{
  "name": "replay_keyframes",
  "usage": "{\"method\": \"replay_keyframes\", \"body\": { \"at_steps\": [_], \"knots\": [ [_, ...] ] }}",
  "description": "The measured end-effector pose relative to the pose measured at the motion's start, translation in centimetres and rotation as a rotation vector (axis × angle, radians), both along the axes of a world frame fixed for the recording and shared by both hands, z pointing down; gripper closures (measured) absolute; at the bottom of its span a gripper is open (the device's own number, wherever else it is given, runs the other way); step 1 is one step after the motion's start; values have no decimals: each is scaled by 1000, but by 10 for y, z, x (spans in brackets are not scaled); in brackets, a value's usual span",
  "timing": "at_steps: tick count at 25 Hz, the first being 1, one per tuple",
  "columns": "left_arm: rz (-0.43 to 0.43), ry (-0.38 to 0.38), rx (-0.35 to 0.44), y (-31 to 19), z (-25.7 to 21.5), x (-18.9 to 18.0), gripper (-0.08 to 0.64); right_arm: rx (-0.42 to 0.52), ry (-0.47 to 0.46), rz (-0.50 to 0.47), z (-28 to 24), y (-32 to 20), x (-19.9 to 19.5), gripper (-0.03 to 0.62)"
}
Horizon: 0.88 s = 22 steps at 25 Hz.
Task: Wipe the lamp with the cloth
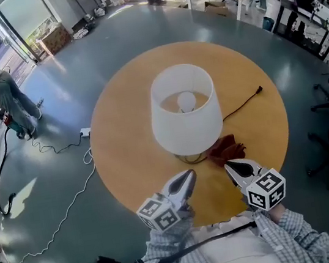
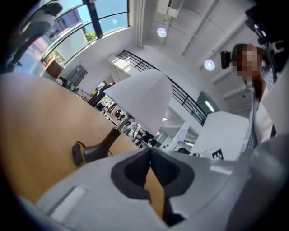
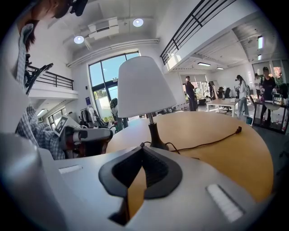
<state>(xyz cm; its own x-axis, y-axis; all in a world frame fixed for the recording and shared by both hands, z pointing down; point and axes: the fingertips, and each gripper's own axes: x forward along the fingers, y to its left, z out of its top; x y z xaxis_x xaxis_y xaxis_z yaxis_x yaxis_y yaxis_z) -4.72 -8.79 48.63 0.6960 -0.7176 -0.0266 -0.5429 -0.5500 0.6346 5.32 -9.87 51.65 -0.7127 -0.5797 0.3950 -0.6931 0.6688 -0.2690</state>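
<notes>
Grey floor (image 1: pixel 52 83) surrounds a round wooden table (image 1: pixel 122 140) in the head view. The lamp (image 1: pixel 186 118) stands at the table's middle. The red-brown cloth (image 1: pixel 226 149) lies crumpled on the table, touching the near right of the lamp's foot. A dark cord (image 1: pixel 244 104) trails from the lamp to the right. The left gripper (image 1: pixel 190 173) is just near of the lamp, and the right gripper (image 1: pixel 229 166) is beside the cloth.

In the left gripper view the frame is tilted. Its jaws are pressed together with nothing between them, and the lamp's base (image 2: pixel 101 146) and shade (image 2: pixel 140 101) are beyond them.

In the right gripper view the jaws are likewise together and empty. The lamp rises straight ahead, with the left gripper to the lamp's left.
</notes>
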Motion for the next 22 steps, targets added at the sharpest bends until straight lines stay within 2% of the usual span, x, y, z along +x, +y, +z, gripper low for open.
{"method": "replay_keyframes", "body": {
  "at_steps": [3, 5, 9, 12, 13, 18, 22],
  "knots": [
    [-21, 140, -14, -20, -2, -2, 547, 2, 6, -10, 1, -6, 3, 588],
    [-37, 214, -32, -32, -5, -3, 501, 6, 10, -16, 2, -11, 4, 589],
    [-64, 326, -35, -45, -9, -7, 448, 13, 29, -34, 5, -17, 4, 588],
    [-43, 402, 0, -46, -20, -3, 443, 18, 67, -38, 10, -22, 11, 588],
    [-30, 429, 13, -46, -25, -2, 415, 15, 74, -36, 12, -24, 12, 588],
    [-14, 513, 40, -47, -38, -5, 368, -7, 92, -40, 21, -27, 12, 588],
    [-29, 544, 55, -53, -42, -9, 360, -14, 141, -63, 33, -25, 11, 588]
  ]
}}
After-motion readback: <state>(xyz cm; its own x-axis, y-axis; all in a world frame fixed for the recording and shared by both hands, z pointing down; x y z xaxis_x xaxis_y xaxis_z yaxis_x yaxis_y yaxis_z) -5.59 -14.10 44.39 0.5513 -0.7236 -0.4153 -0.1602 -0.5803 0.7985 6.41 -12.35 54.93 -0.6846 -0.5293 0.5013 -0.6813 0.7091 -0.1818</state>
